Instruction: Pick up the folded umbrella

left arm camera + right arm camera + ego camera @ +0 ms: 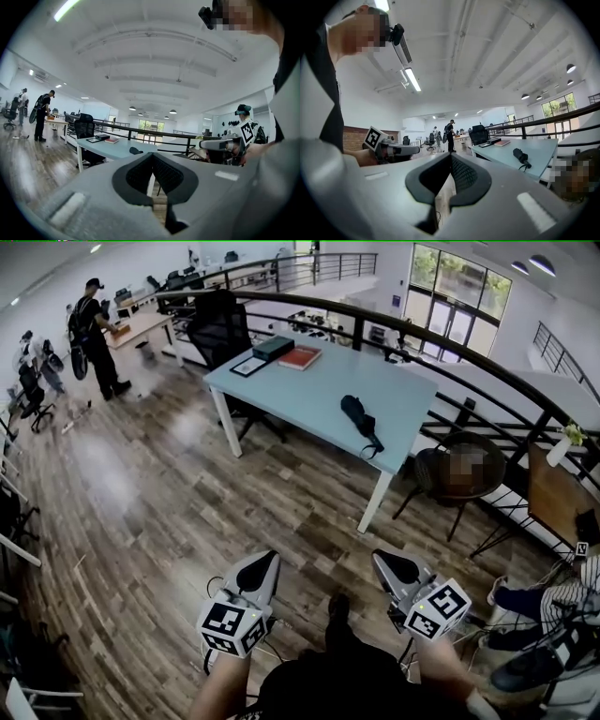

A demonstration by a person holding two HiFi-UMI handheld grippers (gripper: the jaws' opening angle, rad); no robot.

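Approach is the step in hand, as I judge it: the folded umbrella (361, 423) lies on the light-blue table (309, 390), near its right edge and well apart from both tongs. The left gripper (266, 562) and the right gripper (383, 561) hang low before the person's body, each with its jaws pressed together and nothing between them. To do it well, one should walk to the near side of the table, open one pair of jaws before reaching, and come across the thick middle of the umbrella — not on the thin strap at its near end, which would probably slip. The head view shows how the umbrella lies, slanted along the table, apart from the red book (300, 357). The right gripper view gives its low side profile and the strap loop — in the left gripper view it is only a small dark lump.
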